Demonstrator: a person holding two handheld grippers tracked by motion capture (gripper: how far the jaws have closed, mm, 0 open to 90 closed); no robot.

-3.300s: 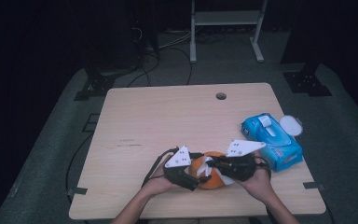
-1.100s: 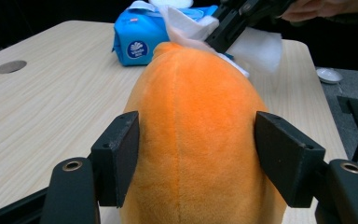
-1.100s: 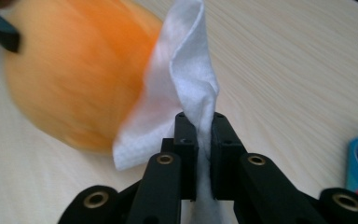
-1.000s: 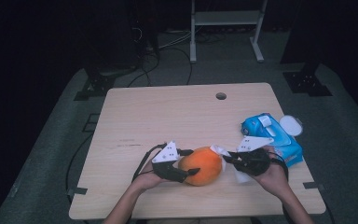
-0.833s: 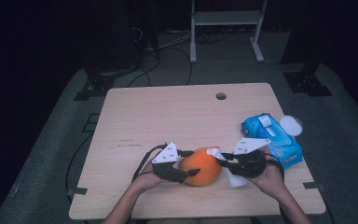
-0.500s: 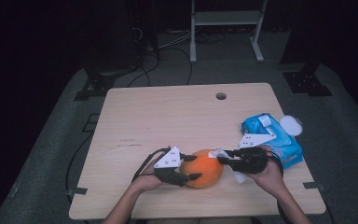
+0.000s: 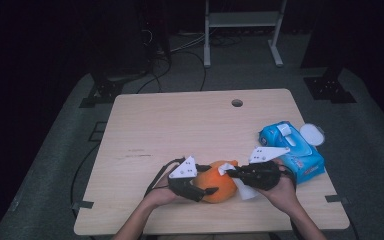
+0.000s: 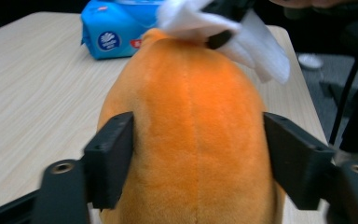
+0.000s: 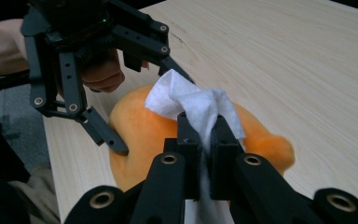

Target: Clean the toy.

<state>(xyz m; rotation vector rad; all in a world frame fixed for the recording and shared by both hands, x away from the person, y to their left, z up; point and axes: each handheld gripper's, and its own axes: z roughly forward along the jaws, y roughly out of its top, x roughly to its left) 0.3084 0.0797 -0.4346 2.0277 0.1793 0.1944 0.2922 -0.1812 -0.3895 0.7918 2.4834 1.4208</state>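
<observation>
An orange plush toy (image 7: 219, 182) lies near the table's front edge. My left gripper (image 7: 211, 179) straddles it from the left. In the left gripper view both pads (image 8: 109, 158) touch the sides of the toy (image 8: 196, 107); these jaws have just been opening a little, and the toy is still between them. My right gripper (image 7: 228, 172) comes in from the right. Its jaws have just been closing and are now shut (image 9: 204, 128) on a crumpled white wipe (image 9: 191, 100). The wipe rests on top of the toy, and a loose end of the wipe (image 7: 245, 190) hangs below.
A blue pack of wet wipes (image 7: 292, 150) lies to the right of my right hand, with a white round lid (image 7: 311, 134) beside it. The wooden table (image 7: 180, 125) has a cable hole (image 7: 237, 103) near its far edge. A metal stand is on the floor beyond.
The right gripper has edged left, so the wipe now sits on the toy's top. The left gripper and the toy have stayed where they were.
</observation>
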